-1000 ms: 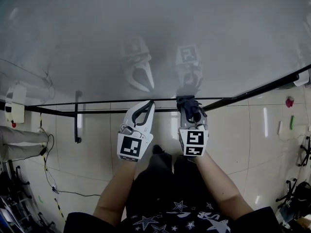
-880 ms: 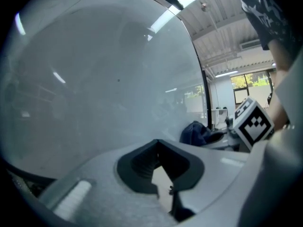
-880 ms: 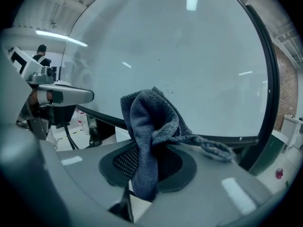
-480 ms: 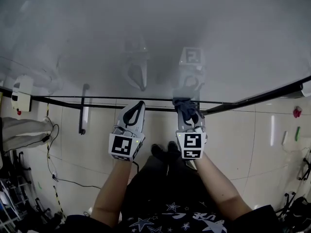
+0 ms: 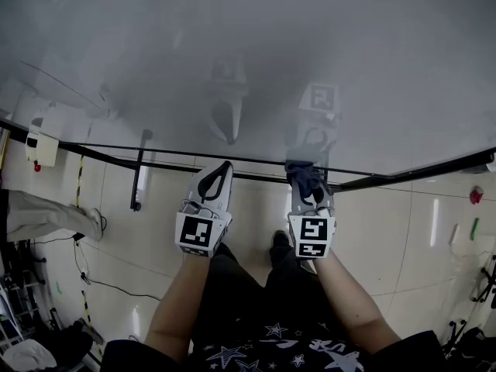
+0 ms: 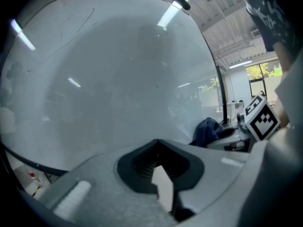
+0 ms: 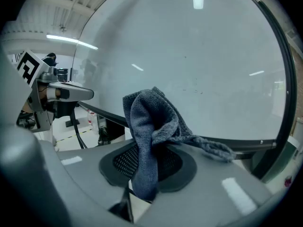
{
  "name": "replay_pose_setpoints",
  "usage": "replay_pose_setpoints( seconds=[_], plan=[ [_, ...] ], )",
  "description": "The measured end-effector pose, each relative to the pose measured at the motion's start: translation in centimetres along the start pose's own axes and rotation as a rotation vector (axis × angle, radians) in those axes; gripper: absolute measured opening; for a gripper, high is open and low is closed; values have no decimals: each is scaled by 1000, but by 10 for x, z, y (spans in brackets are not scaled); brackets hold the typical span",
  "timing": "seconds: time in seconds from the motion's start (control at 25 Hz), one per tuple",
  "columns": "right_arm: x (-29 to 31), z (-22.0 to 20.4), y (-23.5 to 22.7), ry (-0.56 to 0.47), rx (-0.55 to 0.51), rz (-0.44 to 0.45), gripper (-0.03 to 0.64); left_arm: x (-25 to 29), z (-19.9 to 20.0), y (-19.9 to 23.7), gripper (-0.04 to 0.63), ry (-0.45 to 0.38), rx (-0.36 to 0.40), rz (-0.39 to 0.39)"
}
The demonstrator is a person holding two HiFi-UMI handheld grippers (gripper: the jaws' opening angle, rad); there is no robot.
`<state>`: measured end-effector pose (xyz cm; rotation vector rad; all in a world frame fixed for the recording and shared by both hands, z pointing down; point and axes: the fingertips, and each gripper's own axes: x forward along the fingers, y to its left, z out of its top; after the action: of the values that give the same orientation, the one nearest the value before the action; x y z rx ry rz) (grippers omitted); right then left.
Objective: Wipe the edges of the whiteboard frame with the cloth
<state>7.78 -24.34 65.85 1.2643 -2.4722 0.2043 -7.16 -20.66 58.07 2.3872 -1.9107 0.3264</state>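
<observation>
Presently the cloth is clamped in the right gripper, bunched ahead of its jaws at the lower edge of the whiteboard frame. The left gripper, just beside it, is clenched on nothing. Step judged: wiping the bottom rail. The next move calls for a sideways draw along the rail under steady pressure.

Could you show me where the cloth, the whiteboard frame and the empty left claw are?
cloth (image 7: 147, 126), right gripper view, its bunched middle.
whiteboard frame (image 7: 251, 142), right gripper view, the dark bottom bar.
left claw (image 5: 225, 167), head view, its closed tips.
</observation>
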Motion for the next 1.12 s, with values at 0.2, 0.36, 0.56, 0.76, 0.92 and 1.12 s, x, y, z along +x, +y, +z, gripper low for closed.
replay_pose_setpoints(
  seconds=[0.2,0.36,0.56,0.76,0.92,1.12],
  plan=[
    [7,9,25,-8,-9,-34,80,-15,-8,24,4,-18,16,-54],
    [33,16,71,1,-16,-47,80,-34,-24,75,3,-15,16,-66],
    [52,18,110,24,-11,-64,80,-58,-37,120,3,-8,10,-72],
    [68,30,148,25,-25,-41,80,-79,-45,156,3,6,7,-67],
    [86,35,183,28,-57,-17,80,-92,-45,187,3,0,-9,-63],
    [100,40,214,25,-50,-18,80,-102,-58,214,4,-7,-11,-77]
  ],
)
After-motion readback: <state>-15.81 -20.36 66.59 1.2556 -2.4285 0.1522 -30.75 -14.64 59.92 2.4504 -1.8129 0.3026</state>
